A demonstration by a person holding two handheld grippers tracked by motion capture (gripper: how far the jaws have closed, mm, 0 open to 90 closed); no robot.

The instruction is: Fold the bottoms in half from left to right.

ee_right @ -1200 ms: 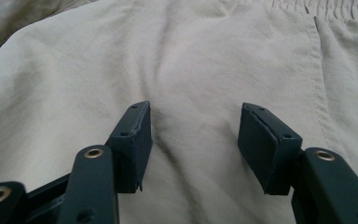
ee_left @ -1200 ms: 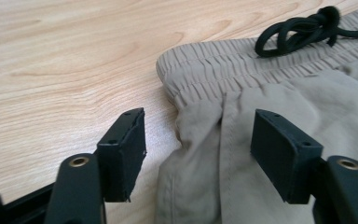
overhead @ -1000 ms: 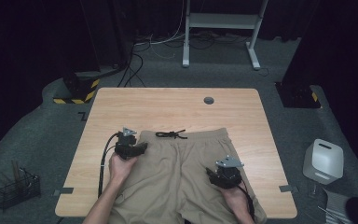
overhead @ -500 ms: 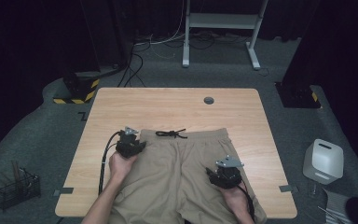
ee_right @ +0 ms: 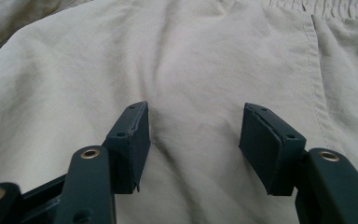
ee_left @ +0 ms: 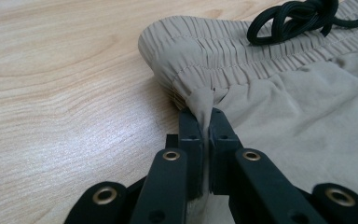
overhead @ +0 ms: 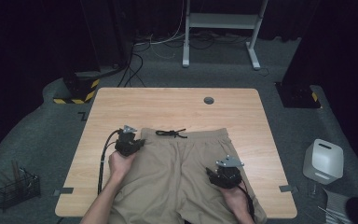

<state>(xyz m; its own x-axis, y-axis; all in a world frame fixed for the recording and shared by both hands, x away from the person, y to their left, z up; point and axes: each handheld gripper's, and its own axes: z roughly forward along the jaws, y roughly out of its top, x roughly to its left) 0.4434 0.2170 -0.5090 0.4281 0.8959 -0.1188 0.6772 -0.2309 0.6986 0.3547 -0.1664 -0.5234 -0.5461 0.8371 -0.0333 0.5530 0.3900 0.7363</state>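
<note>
Khaki shorts (overhead: 177,172) lie flat on the wooden table (overhead: 168,107), waistband away from me, with a black drawstring (overhead: 171,134) knotted at the middle of the band. My left gripper (overhead: 131,142) is at the waistband's left corner. In the left gripper view it (ee_left: 204,116) is shut on a pinch of the shorts' fabric (ee_left: 242,74) just below the elastic band, with the drawstring (ee_left: 303,18) beyond. My right gripper (overhead: 227,175) rests over the right leg of the shorts. In the right gripper view it (ee_right: 193,135) stands open above smooth cloth (ee_right: 177,60), nothing between its pads.
A round grommet (overhead: 209,100) sits in the table near its far edge. On the floor are a white box (overhead: 324,161) to the right, a wire basket (overhead: 16,189) to the left, a desk frame (overhead: 223,23) and cables (overhead: 135,56) behind.
The left gripper has shifted slightly at the waistband corner; the right gripper stays in place over the right leg.
</note>
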